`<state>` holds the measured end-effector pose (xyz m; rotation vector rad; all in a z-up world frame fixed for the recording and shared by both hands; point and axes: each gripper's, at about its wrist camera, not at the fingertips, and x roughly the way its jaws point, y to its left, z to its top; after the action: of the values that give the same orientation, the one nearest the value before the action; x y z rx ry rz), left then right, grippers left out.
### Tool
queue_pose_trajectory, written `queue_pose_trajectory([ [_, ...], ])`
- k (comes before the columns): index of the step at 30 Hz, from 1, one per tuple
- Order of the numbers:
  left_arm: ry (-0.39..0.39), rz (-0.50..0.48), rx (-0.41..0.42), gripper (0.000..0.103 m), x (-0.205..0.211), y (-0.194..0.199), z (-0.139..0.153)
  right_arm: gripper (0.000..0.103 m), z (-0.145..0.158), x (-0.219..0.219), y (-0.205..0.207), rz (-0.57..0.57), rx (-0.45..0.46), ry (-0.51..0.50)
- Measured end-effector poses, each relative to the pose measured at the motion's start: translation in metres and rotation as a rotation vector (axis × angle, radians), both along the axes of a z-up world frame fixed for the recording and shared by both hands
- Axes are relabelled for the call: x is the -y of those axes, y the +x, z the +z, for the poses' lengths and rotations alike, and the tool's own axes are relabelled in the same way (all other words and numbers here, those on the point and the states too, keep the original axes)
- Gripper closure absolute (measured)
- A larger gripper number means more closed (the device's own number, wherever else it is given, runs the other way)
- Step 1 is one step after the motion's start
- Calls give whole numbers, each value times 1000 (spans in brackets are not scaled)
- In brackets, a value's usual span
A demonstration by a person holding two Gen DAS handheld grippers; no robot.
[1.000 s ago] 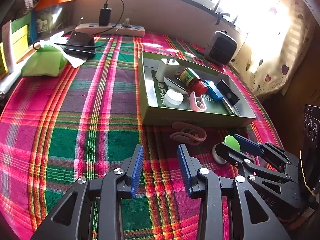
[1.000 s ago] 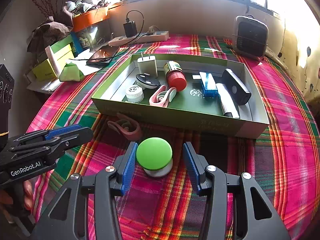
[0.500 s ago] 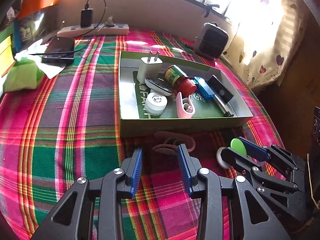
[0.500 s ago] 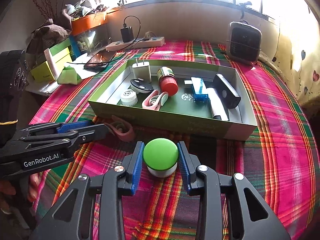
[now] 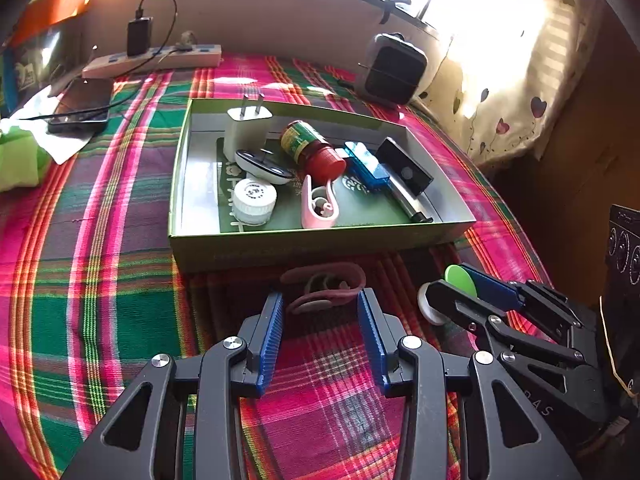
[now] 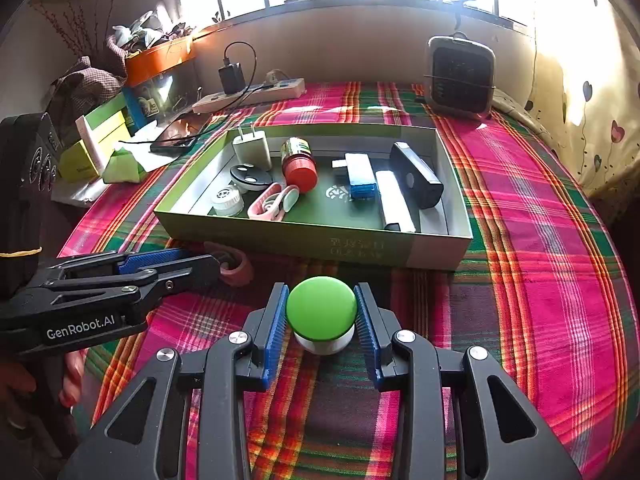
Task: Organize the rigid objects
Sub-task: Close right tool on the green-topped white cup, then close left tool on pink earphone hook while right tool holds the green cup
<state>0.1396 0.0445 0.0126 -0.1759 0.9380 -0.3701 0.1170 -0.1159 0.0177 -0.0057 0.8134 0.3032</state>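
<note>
A green-topped white round jar stands on the plaid cloth before the green box. My right gripper is shut on the jar, pads against the green lid. It also shows in the left wrist view. My left gripper is open, its fingers either side of a dusty pink clip lying in front of the box. The clip also shows in the right wrist view. The box holds a white charger, a red-capped bottle, a white jar, a pink clip, a blue item and a black block.
A small heater stands at the back right. A power strip, a phone and green packets lie at the back left. The table edge falls away on the right.
My right gripper has closed onto the green-lidded jar. My left gripper has moved forward so its open fingers now flank the pink clip in front of the box.
</note>
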Motion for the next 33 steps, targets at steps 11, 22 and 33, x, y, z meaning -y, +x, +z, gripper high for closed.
queue_pose_trajectory([
  [11, -6, -80, -8, 66, 32, -14, -2, 68, -1, 18, -2, -39, -3, 12],
  [22, 70, -11, 51, 66, 22, -16, 10, 68, -4, 26, -1, -48, -9, 22],
  [33, 122, -4, 21, 66, 31, 5, -3, 68, -4, 29, 6, -47, -4, 25],
])
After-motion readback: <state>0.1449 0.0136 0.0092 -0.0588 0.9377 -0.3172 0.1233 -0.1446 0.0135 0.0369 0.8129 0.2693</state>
